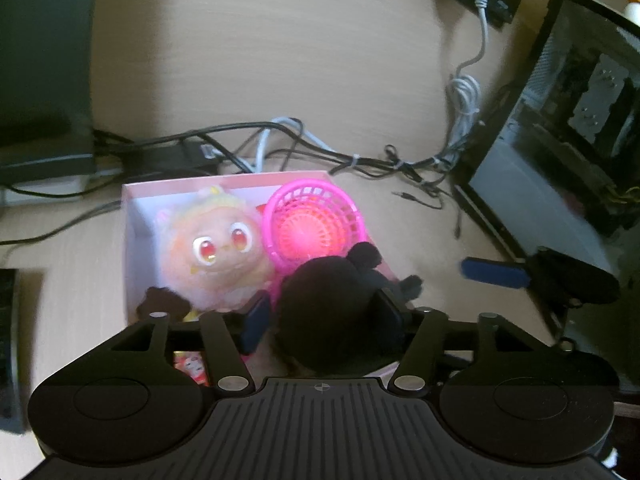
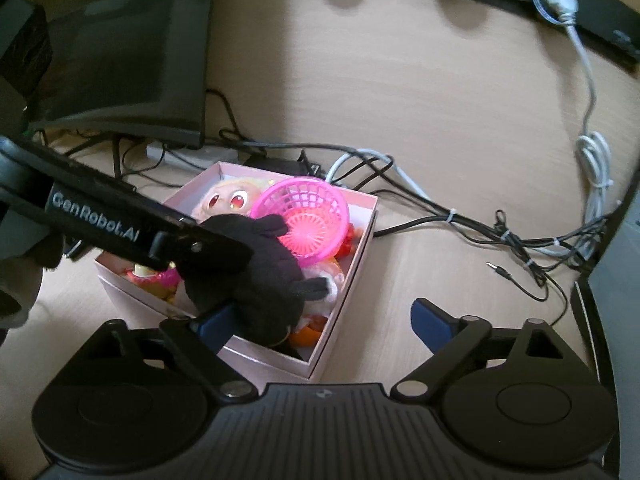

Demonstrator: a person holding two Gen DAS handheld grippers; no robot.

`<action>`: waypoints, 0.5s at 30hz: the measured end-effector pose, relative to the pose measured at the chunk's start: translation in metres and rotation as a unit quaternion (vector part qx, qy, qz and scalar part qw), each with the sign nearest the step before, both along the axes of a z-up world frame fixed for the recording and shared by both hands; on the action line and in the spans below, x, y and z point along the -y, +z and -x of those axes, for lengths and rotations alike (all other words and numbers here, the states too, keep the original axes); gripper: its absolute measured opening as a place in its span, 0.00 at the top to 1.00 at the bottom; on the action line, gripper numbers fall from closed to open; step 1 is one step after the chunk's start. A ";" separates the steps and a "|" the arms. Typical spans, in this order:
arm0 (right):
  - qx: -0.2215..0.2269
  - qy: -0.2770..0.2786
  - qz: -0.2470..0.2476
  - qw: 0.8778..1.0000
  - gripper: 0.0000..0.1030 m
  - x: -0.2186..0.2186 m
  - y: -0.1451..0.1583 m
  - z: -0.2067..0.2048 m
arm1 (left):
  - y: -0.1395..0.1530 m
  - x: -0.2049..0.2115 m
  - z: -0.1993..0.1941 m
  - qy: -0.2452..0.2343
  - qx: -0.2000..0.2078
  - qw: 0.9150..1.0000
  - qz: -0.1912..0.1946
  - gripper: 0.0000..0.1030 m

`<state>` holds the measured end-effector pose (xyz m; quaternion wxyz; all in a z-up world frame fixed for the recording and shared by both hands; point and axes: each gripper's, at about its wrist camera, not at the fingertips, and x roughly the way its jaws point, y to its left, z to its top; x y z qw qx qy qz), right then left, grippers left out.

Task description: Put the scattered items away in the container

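The surface [image 2: 380, 80] is a pale wood-grain desk, cluttered at the back with a tangle of cables [image 2: 440, 208], a dark monitor base and a power strip carrying a white plug.

Directly ahead of both grippers stands the pink box [image 2: 352, 272], the container. It is already well filled: a peach plush doll [image 1: 216, 248] with red eyes, a pink plastic basket [image 1: 312, 224] and several small orange and yellow toys lie inside.

The left gripper [image 1: 324, 316] hovers over the near end of the box with a black knitted glove [image 1: 336, 308] between its jaws. The jaws stand at a middling width and the blue pads sit at the glove's sides; whether they press on it cannot be told. The glove hangs over the box contents, its fingers draped across the basket rim.

The right gripper [image 2: 320, 320] is wide apart and holds nothing; its left finger lies beside the glove.

Judgement: the task appears near its end. No loose item shows on the surface around the box.

Legible writing: "GenRobot.AI" in white on the left gripper's arm. No other text can be read.
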<state>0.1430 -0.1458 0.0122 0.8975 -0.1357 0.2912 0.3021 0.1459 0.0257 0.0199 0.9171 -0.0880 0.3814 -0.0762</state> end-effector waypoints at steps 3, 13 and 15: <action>0.019 -0.010 -0.013 1.000 0.00 0.013 0.000 0.014 | 0.004 -0.001 0.027 0.015 0.026 0.999 -0.020 0.13; -0.020 -0.006 0.023 1.000 0.00 0.052 -0.046 0.047 | -0.042 0.002 0.121 0.108 0.026 0.992 -0.054 0.02; -0.041 -0.002 0.031 0.999 0.00 0.055 -0.057 0.050 | -0.055 0.007 0.125 0.111 -0.001 0.992 -0.052 0.02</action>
